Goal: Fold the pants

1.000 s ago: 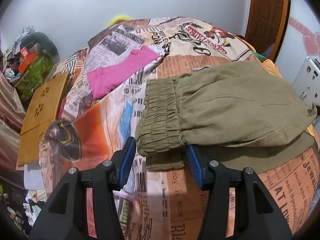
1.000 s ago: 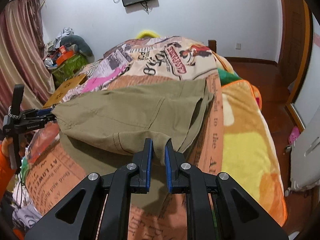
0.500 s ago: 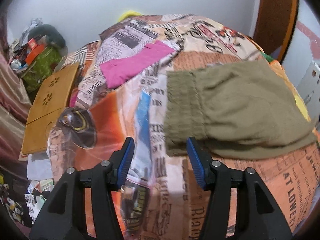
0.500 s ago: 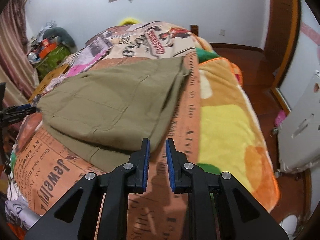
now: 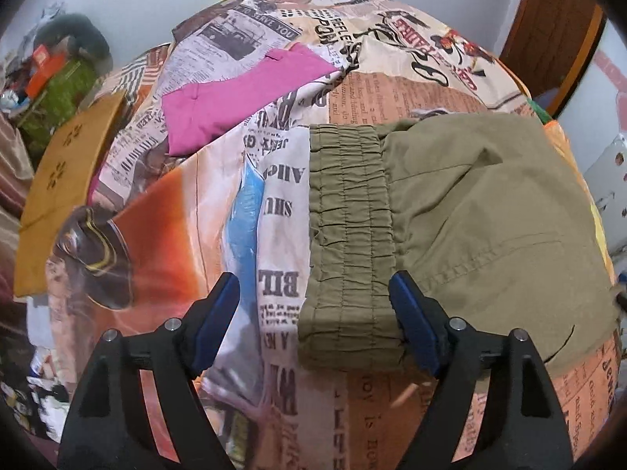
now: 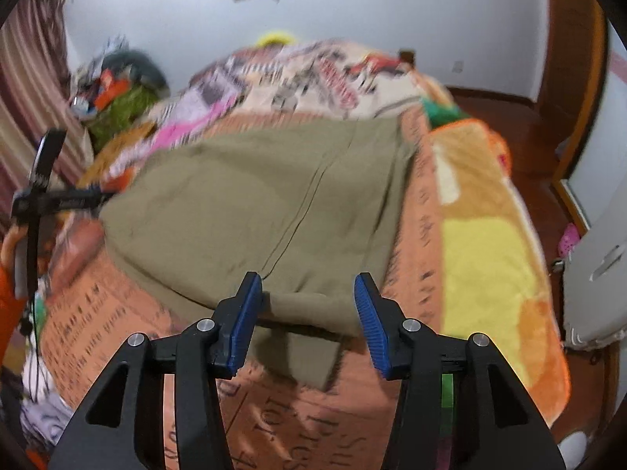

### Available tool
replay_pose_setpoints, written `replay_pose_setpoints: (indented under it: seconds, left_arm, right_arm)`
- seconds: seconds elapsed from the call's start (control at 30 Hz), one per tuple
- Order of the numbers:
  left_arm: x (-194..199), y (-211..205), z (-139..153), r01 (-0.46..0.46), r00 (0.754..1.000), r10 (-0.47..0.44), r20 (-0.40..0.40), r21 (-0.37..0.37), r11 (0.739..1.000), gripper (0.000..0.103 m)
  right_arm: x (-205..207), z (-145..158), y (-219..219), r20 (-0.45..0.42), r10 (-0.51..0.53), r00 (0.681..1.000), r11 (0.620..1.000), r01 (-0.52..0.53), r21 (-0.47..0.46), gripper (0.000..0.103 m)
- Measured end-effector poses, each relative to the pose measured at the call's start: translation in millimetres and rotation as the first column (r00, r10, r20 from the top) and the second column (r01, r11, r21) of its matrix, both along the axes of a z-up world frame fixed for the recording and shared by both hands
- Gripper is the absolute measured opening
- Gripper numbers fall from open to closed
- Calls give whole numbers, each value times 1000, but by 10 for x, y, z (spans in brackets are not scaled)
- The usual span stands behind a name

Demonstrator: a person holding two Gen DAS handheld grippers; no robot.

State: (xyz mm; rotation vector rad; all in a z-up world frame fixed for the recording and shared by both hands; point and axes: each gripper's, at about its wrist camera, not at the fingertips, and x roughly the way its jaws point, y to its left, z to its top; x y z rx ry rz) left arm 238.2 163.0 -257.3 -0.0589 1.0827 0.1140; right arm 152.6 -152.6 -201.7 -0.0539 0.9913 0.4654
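Olive-green cotton pants with a gathered elastic waistband [image 5: 450,211] lie folded over on the bed with the newspaper-print cover [image 5: 392,411], near its front edge, waistband toward the left side, an under layer sticking out at the front [image 6: 309,360].

Left gripper [image 5: 313,321]: fingers wide and opening, straddling the waistband's front corner, pads not pressing it. Right gripper [image 6: 309,313]: fingers at medium gap and opening, cloth edge between them, no grip visible.

Risks, as I judge them:
- top layer sits loose, so a finger catching on it may drag the fold open;
- the protruding under layer means uneven edges, and the next fold could come out skewed;
- the thick waistband may slip from a shallow pinch;
- the right view is blurred, so the exact contact is unclear.

Pink folded garment [image 5: 243,94] lies well apart toward the far-left of the bed.
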Motion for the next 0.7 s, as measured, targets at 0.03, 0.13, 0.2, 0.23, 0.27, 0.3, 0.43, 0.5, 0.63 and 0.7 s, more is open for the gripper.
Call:
replay_pose_setpoints:
  seconds: [0.03, 0.13, 0.2, 0.23, 0.27, 0.3, 0.43, 0.5, 0.63, 0.7]
  left_arm:
    - [-14, -3, -2, -1, 1000, 1, 1, -1, 1000, 80]
    - [-75, -44, -12, 7, 1000, -7, -2, 9, 1000, 80]
    - [-108, -78, -15, 11, 1000, -11, -7, 5, 1000, 80]
    - [-133, -94, -24, 18, 1000, -18, -17, -15, 1000, 80]
    - [-157, -105, -41, 27, 999, -28, -28, -39, 999, 80]
    - [-195, -137, -76, 31, 998, -33, -45, -51, 998, 80]
    - [-349, -237, -88, 6, 1000, -7, -28, -20, 1000, 80]
    - [-387, -241, -80, -14, 999, 12, -39, -41, 999, 80]
    - [-490, -332, -50, -1, 999, -1, -38, -59, 998, 80]
    - [-532, -407, -23, 5, 1000, -6, -30, -50, 999, 80]
  right_arm:
    - [-1, -47, 16, -14, 12, 1000, 1000, -12, -13, 45]
    - [-14, -118, -25, -22, 23, 999, 1000, -23, 1, 45]
    - [19, -136, -79, -38, 24, 999, 1000, -24, 6, 45]
    - [37, -151, -108, -42, 19, 999, 1000, -19, 4, 46]
    - [64, -176, -149, -50, 19, 999, 1000, -19, 6, 47]
    - [61, -188, -171, -53, 19, 998, 1000, -18, 9, 47]
    - [99, -249, -232, -53, 27, 998, 1000, -27, -4, 47]
    - [106, -247, -238, -37, 29, 999, 999, -31, -42, 47]
    - [211, -295, -302, -34, 30, 999, 996, -33, -78, 47]
    - [250, -311, -314, -33, 24, 999, 995, -28, -95, 47]
